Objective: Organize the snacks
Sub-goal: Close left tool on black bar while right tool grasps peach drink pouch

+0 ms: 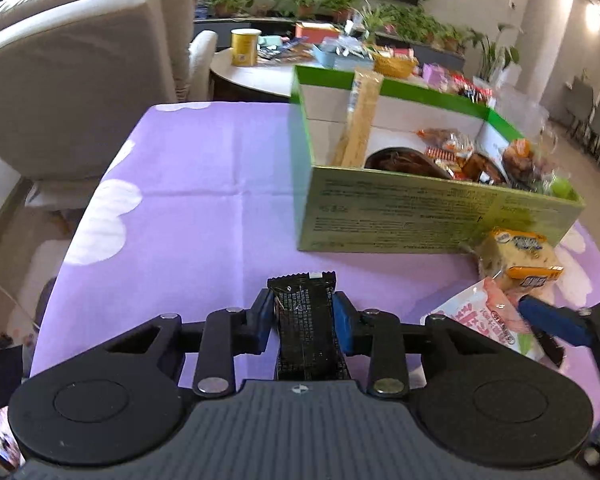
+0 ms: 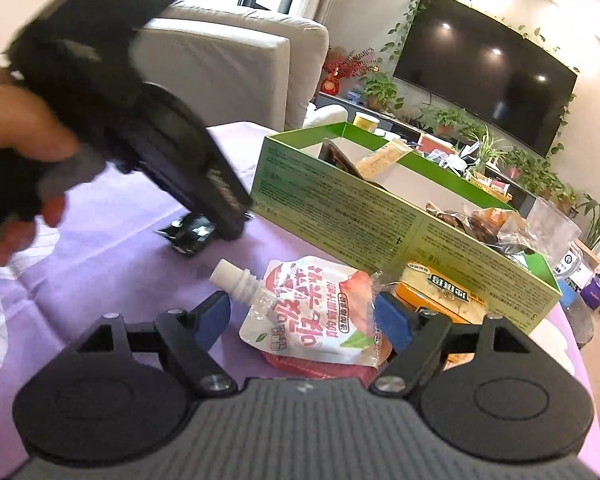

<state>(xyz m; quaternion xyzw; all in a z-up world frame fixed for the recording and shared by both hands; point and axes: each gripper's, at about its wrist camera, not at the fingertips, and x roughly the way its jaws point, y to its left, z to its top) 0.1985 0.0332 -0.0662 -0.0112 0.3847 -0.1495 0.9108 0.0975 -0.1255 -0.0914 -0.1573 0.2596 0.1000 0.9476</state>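
Black packet (image 1: 305, 320) between left claw (image 1: 302, 322) pads

Matt purple cloth tablecloth (image 1: 220, 208), printed green cardboard box (image 1: 420, 216), glossy plastic spouted pouch (image 2: 308, 312); crinkled black foil packet (image 1: 306, 320)

Tablecloth (image 1: 204, 184) lilac with white blotches. Box (image 1: 420, 216) green outside with small dark print, white inside. Packet (image 1: 305, 320) in left gripper (image 1: 303, 316) black with fine grid pattern. Gripper pads (image 1: 343, 322) blue, frames black. Pouch (image 2: 312, 312) white with pink-red lettering, white spout. Snack pack (image 2: 440, 292) yellow-orange with dark label. Sofa (image 2: 228, 60) off-white. Cup (image 1: 245, 46) yellow.
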